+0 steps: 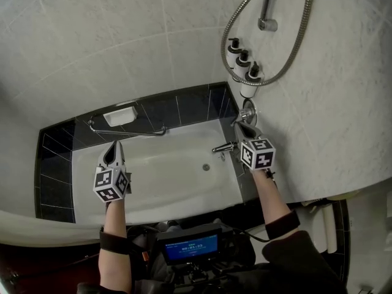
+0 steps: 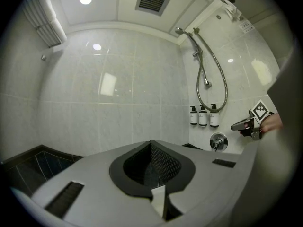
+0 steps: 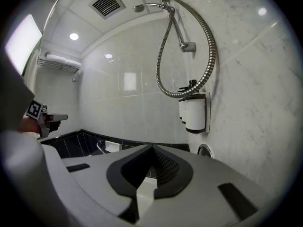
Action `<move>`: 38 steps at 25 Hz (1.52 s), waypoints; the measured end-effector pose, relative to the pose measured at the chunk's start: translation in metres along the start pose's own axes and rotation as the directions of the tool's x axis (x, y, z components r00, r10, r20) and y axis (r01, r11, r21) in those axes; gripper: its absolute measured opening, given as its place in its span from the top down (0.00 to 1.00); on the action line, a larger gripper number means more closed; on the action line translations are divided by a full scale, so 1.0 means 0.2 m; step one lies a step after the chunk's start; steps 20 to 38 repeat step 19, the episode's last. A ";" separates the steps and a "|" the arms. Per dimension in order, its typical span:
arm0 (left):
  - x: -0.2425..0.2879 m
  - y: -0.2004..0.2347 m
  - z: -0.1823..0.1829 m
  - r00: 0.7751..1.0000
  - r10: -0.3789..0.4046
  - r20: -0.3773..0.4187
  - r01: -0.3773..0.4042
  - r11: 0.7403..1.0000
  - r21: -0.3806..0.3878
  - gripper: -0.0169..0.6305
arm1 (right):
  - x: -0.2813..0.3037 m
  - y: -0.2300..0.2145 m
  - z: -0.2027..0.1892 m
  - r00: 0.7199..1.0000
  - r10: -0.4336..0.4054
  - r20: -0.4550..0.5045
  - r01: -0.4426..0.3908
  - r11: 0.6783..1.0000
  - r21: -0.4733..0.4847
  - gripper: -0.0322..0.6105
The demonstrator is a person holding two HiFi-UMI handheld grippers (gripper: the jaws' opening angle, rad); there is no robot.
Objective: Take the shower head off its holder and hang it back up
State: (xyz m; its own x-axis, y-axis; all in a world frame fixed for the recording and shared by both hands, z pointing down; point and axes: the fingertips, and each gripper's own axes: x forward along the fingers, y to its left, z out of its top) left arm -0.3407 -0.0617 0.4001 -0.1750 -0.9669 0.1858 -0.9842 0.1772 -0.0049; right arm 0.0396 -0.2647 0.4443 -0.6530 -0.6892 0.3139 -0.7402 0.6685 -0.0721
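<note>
The chrome shower head [image 2: 179,30] sits in its holder at the top of the wall rail [image 2: 201,63], high above both grippers. In the right gripper view the shower head [image 3: 140,7] points left, and the metal hose [image 3: 208,46] loops down from it. In the head view only the hose [image 1: 295,48] shows. My left gripper [image 1: 116,147] hangs over the bathtub, shut and empty. My right gripper [image 1: 241,125] is shut and empty, close to the round valve handle [image 1: 247,113] on the right wall.
Three pump bottles [image 1: 243,60] hang on the wall under the hose loop. A tub spout [image 1: 224,147] juts over the white bathtub [image 1: 165,182]. A grab bar [image 1: 125,130] and soap dish [image 1: 120,116] are at the far wall. Towels [image 2: 47,18] lie on a high rack.
</note>
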 end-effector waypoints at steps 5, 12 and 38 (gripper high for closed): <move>-0.02 0.02 -0.04 1.000 0.010 -0.015 -0.010 1.000 -0.010 0.96 | 0.02 0.00 -0.05 1.000 0.011 -0.028 -0.011 1.000 0.002 0.95; -0.06 0.05 -0.09 0.999 0.027 -0.029 -0.027 0.999 -0.023 0.96 | 0.04 0.04 -0.09 0.999 0.026 -0.047 -0.026 1.000 -0.008 0.95; -0.10 0.06 -0.12 0.999 0.035 -0.038 -0.035 0.999 -0.022 0.96 | 0.03 0.04 -0.12 0.999 0.024 -0.049 -0.025 1.000 -0.014 0.95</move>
